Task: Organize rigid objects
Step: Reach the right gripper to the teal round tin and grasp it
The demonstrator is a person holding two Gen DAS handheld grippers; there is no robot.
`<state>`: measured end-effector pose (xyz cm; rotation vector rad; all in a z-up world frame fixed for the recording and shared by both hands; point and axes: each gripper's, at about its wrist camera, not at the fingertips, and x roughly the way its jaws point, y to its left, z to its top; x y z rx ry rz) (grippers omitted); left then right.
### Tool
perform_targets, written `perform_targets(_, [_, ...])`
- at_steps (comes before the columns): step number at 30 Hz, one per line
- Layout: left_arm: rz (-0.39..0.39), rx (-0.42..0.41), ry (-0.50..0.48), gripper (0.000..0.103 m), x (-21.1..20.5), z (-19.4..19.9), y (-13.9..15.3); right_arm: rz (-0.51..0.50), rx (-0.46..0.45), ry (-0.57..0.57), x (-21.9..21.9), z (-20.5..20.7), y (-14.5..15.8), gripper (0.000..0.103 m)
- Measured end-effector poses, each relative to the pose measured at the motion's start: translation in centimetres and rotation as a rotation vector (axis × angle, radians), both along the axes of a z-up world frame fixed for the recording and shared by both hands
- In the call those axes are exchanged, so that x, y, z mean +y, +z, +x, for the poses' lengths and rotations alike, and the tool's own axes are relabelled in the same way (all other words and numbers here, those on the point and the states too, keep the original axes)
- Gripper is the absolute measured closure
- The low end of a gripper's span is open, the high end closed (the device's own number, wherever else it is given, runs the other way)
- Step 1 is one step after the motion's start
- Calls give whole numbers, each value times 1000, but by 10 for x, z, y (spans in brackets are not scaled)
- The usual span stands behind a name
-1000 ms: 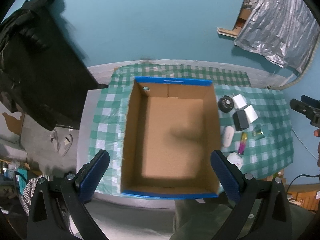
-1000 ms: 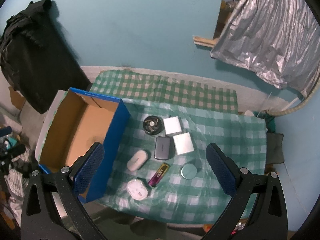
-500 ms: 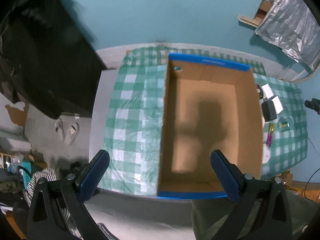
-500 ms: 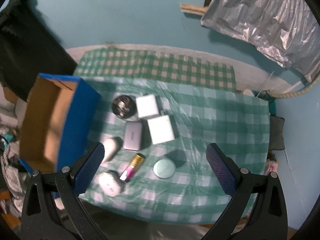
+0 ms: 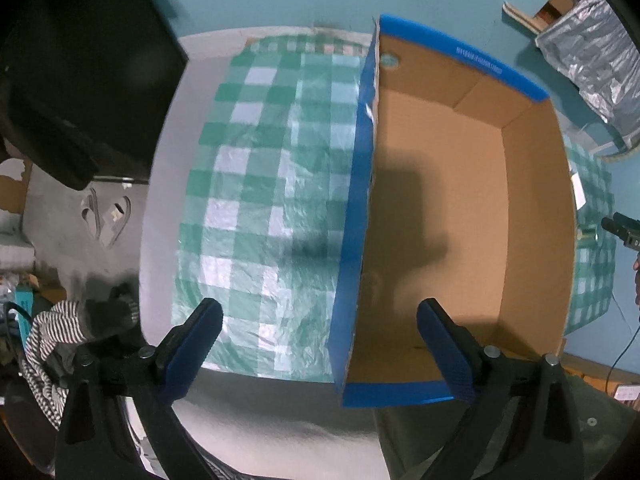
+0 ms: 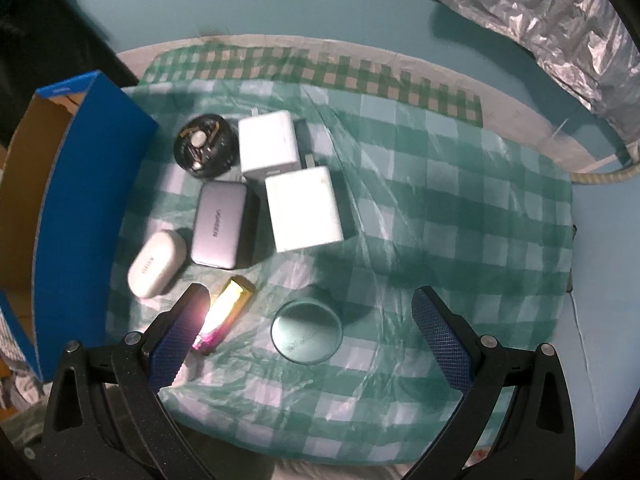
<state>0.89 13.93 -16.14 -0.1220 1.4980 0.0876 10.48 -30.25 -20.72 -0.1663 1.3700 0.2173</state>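
An empty cardboard box with blue outer walls (image 5: 356, 240) stands on the green checked cloth (image 5: 256, 184). My left gripper (image 5: 320, 320) points straight down over it. Its jaws straddle the box's left wall and are closing, with the pads clear of the wall. In the right wrist view the box (image 6: 80, 184) is at the left. Beside it lie a black round thing (image 6: 204, 146), two white blocks (image 6: 270, 146) (image 6: 304, 208), a grey power bank (image 6: 218, 224), a white oval case (image 6: 156, 262), a yellow-pink tube (image 6: 226, 314) and a round teal tin (image 6: 306, 334). My right gripper (image 6: 312, 316) hangs open above the tin.
Dark clothing (image 5: 72, 80) hangs to the left of the table. Sandals (image 5: 108, 216) and a striped cloth (image 5: 44, 332) lie on the floor below. A crumpled silver sheet (image 6: 540, 20) is at the far right. The cloth (image 6: 460, 240) to the right of the objects is bare.
Both grippers have sunk toward the table. The left one shifted left, from over the box's middle to astride its left wall. The right one came down over the teal tin.
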Motion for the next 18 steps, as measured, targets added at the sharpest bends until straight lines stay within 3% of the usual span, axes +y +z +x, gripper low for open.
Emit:
perform_targets(11, [-4, 60, -27, 43, -7, -4, -35, -20, 53, -19, -9, 1, -37, 7])
perform_targets(18, [-11, 89, -6, 74, -4, -1, -45, -27, 84, -19, -7, 3, -55, 23])
